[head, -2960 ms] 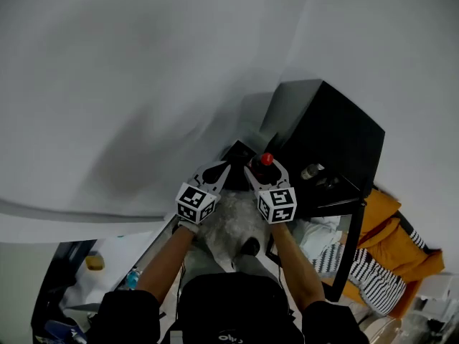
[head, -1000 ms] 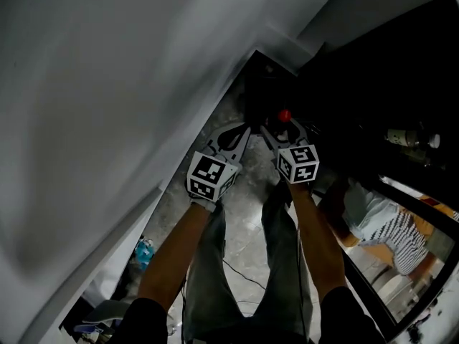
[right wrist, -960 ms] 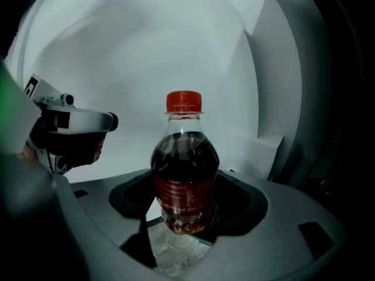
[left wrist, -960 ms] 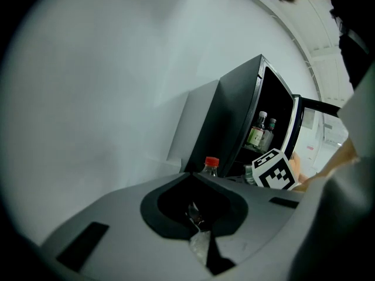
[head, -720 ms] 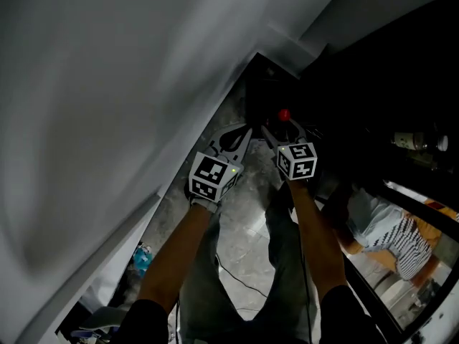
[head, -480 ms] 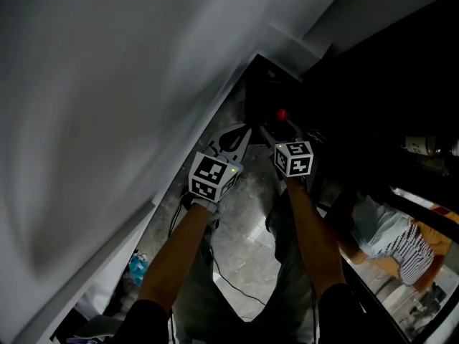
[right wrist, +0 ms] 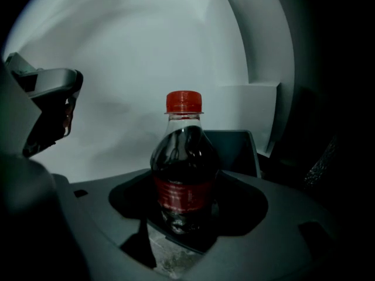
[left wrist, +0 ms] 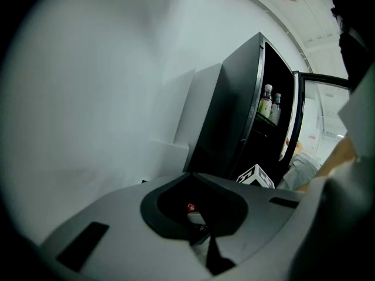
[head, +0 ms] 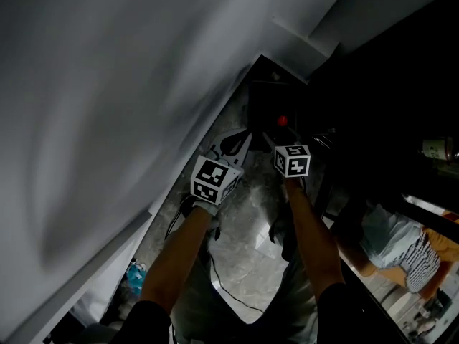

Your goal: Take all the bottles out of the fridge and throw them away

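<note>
Right gripper view: a red-capped bottle [right wrist: 185, 174] of dark drink is clamped by the right hand-held gripper [right wrist: 181, 230]. The left hand-held gripper [left wrist: 209, 249] is closed, empty. Two bottles [left wrist: 266, 101] are shelved in the fridge [left wrist: 231, 127].

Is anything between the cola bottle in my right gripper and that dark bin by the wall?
Nothing visible does. The right gripper is shut on the cola bottle, and the dark bin stands just beyond it against the white wall. The left gripper sits off to the side.
</note>
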### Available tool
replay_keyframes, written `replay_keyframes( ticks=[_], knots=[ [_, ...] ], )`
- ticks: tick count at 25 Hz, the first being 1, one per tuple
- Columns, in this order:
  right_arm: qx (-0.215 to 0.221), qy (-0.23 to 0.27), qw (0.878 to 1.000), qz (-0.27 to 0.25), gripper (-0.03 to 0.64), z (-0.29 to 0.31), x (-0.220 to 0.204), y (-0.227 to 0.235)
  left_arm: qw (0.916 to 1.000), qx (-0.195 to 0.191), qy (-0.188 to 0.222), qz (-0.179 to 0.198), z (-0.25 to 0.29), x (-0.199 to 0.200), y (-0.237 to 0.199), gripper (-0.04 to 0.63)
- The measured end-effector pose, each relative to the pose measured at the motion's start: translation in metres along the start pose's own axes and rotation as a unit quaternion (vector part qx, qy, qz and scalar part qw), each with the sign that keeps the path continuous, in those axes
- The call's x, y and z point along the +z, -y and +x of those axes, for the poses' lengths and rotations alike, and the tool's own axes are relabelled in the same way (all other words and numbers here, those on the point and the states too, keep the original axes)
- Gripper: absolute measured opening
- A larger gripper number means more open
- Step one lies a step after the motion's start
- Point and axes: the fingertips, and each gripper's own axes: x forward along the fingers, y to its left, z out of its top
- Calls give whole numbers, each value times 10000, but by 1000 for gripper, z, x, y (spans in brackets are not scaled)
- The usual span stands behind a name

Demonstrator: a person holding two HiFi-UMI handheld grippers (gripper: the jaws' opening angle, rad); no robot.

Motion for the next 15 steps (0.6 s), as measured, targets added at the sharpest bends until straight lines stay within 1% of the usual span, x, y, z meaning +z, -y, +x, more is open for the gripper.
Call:
replay_keyframes(
  ticks=[6, 10, 11, 12, 15],
  knots=[
    [-155, -99, 9998, 52, 311, 8, -12, 8, 10000, 5, -24, 13, 2, -5, 2, 6],
    [-299, -61, 9995, 115, 311, 10, -10, 11, 10000, 22, -2, 2, 3, -3, -3, 6],
    [-353, -33, 9993, 75, 296, 10, -9, 12, 10000, 24, 3, -1, 3, -3, -4, 6],
    [-411, 5, 9992, 13, 256, 10, -7, 13, 10000, 30, 3, -9, 3, -3, -5, 6],
    [-559, 142, 9983, -117, 172, 2, 6, 13, 10000, 33, -31, -53, 1, -2, -4, 6]
  ],
)
